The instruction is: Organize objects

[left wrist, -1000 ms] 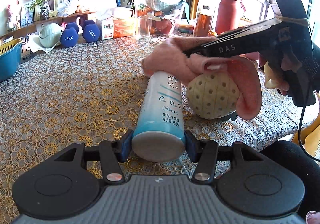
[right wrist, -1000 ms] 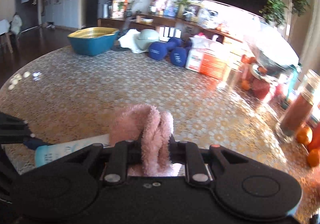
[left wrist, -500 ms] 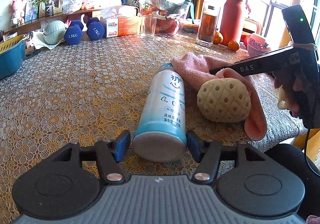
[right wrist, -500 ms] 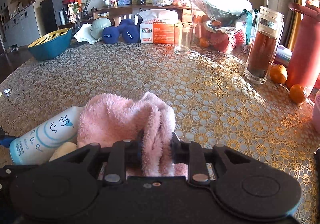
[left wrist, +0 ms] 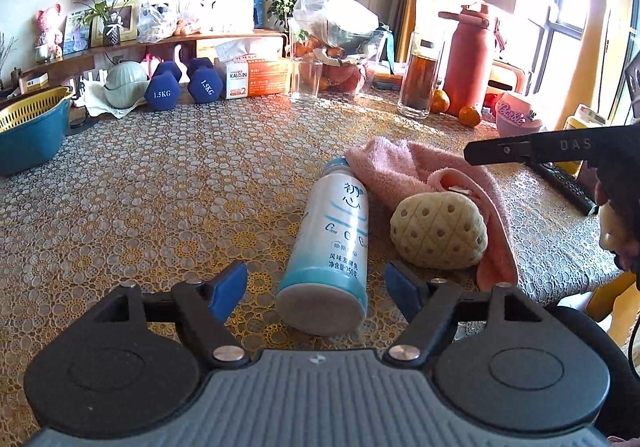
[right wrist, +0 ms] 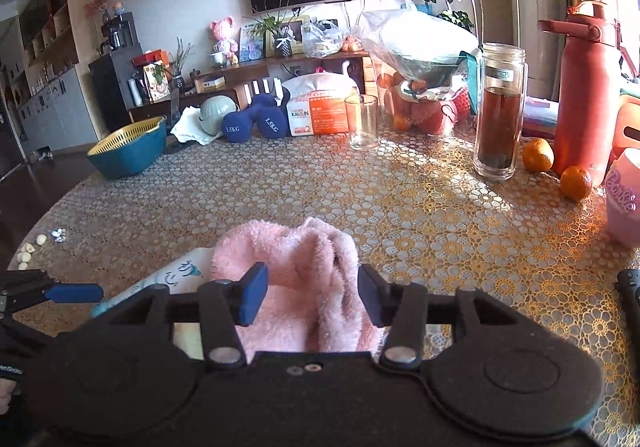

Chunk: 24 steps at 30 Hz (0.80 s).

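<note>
A white and blue bottle (left wrist: 330, 243) lies on its side on the patterned tablecloth (left wrist: 140, 207), base toward me. My left gripper (left wrist: 316, 293) is open, its blue pads on either side of the bottle's base, not touching. A pale pineapple-shaped bun (left wrist: 439, 236) lies right of the bottle, on a pink towel (left wrist: 404, 167) that curls round it. In the right wrist view my right gripper (right wrist: 312, 297) is open over the pink towel (right wrist: 304, 279), which lies loose between its pads. The bottle (right wrist: 176, 275) shows at lower left.
At the back stand a teal basket (left wrist: 28, 131), blue dumbbells (left wrist: 180, 87), a tissue box (left wrist: 256, 77), a glass (right wrist: 362, 121), a tea bottle (right wrist: 500, 111), a red flask (right wrist: 588, 95), oranges (right wrist: 538, 155) and a pink cup (right wrist: 624, 199). A remote (left wrist: 568, 183) lies at right.
Both grippers have opened. The left let go of the bottle, which now lies on the table. The right let go of the towel and drew back to the right.
</note>
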### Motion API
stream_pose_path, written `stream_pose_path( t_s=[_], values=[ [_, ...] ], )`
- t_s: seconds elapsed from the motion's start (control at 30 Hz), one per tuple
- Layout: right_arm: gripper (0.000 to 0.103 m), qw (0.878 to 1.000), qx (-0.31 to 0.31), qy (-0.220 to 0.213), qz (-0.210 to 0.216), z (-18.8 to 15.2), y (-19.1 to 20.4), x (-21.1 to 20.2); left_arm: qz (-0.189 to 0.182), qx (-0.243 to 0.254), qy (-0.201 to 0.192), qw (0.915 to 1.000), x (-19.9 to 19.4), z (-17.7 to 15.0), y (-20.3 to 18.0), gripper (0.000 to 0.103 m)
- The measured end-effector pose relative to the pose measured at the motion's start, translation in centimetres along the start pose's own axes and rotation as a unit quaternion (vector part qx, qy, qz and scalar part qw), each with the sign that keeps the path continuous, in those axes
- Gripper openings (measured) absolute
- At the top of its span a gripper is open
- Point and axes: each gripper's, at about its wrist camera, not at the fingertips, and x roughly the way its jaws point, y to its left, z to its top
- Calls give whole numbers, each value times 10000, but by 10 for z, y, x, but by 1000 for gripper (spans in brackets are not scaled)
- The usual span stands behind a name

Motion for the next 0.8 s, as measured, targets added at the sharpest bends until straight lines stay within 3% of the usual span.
stream_pose_path(
  t_s=[0.5,0.57,0.63,0.8],
  values=[
    [68,9965,295,-720,303,-34,43,-61,47,-49,-398,9992,-38,11,-17,83],
    [71,9959,279,-822,236,-38,49,-68,-23,-118,-404,9991,-41,10,-17,88],
    [74,9955,273,-894,181,-41,54,-73,-106,-193,-466,9987,-44,10,-18,102],
    [78,9928,439,-1100,158,-53,61,-83,-167,-210,-629,9977,-51,9,-22,103]
  ],
)
